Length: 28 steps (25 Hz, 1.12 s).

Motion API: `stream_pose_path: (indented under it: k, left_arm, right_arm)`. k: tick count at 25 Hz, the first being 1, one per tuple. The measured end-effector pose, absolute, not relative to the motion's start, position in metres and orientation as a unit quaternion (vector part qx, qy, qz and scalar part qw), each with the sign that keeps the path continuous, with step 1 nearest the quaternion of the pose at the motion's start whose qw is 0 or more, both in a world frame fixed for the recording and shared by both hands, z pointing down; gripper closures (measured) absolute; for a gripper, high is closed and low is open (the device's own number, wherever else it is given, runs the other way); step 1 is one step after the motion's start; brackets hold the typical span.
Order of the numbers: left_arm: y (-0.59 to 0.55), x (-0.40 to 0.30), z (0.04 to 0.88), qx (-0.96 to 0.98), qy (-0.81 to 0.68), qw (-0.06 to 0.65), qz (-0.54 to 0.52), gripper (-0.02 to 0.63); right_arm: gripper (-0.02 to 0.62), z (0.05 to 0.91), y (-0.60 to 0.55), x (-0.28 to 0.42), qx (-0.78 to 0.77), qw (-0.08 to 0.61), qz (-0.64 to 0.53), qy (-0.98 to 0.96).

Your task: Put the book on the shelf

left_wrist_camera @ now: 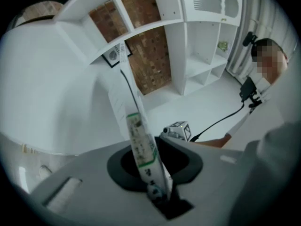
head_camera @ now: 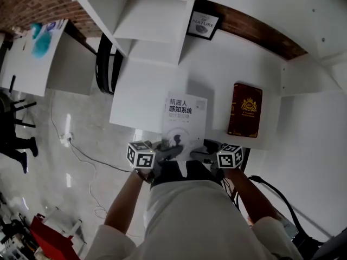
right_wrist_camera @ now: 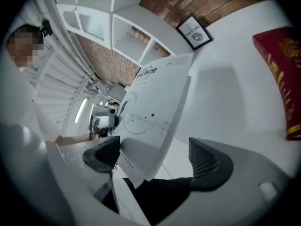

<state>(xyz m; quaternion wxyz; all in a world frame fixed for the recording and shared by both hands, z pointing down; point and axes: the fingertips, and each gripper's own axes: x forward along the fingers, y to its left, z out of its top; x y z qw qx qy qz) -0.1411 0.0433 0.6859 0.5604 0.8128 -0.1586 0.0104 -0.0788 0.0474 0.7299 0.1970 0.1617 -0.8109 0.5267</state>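
Observation:
A white book [head_camera: 184, 115] with a Chinese title is held up in front of me, above the white desk [head_camera: 135, 99]. My left gripper [head_camera: 172, 151] is shut on its lower edge. In the left gripper view the book [left_wrist_camera: 141, 145] stands edge-on, clamped between the jaws of that gripper [left_wrist_camera: 154, 173]. My right gripper [head_camera: 199, 155] is at the book's lower right corner. In the right gripper view its jaws [right_wrist_camera: 157, 157] stand wide open, with the book's corner [right_wrist_camera: 155, 102] between them and not pressed. The white shelf [head_camera: 146, 31] rises behind.
A dark red book [head_camera: 245, 110] lies flat on the desk to the right, and shows as the red book [right_wrist_camera: 282, 74] in the right gripper view. A framed picture [head_camera: 203, 25] leans on the brick wall. A black chair [head_camera: 105, 64] and floor cables are at the left.

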Motion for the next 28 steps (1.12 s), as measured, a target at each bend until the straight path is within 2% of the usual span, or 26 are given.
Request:
stream_pose_path:
  k: [5, 9, 12, 16, 19, 23, 28]
  left_arm:
    - [0.03, -0.141, 0.621, 0.839, -0.114, 0.533, -0.009, 0.517]
    - [0.021, -0.14, 0.571, 0.852, -0.077, 0.517, -0.017, 0.515]
    - [0.007, -0.143, 0.538, 0.86, -0.057, 0.507, -0.021, 0.512]
    - [-0.017, -0.145, 0.504, 0.869, -0.054, 0.491, -0.017, 0.504]
    - [-0.035, -0.143, 0.475, 0.874, -0.056, 0.482, -0.022, 0.503]
    - [-0.052, -0.133, 0.433, 0.891, -0.065, 0.449, -0.02, 0.509]
    - [-0.06, -0.113, 0.368, 0.901, -0.067, 0.427, -0.032, 0.514]
  right_arm:
    - [0.144, 0.665, 0.043, -0.093, 0.088, 0.067, 0.595, -0.796]
    - [0.175, 0.611, 0.035, -0.1, 0.063, 0.013, 0.584, -0.809]
    - [0.255, 0.577, 0.019, -0.092, 0.082, -0.013, 0.554, -0.828]
    - [0.422, 0.525, -0.007, -0.069, 0.109, -0.055, 0.512, -0.85]
    - [0.485, 0.48, -0.026, -0.059, 0.105, -0.083, 0.48, -0.867]
    - [0.512, 0.427, -0.043, -0.047, 0.104, -0.081, 0.427, -0.895]
    - [0.509, 0.361, -0.05, -0.027, 0.096, -0.084, 0.376, -0.918]
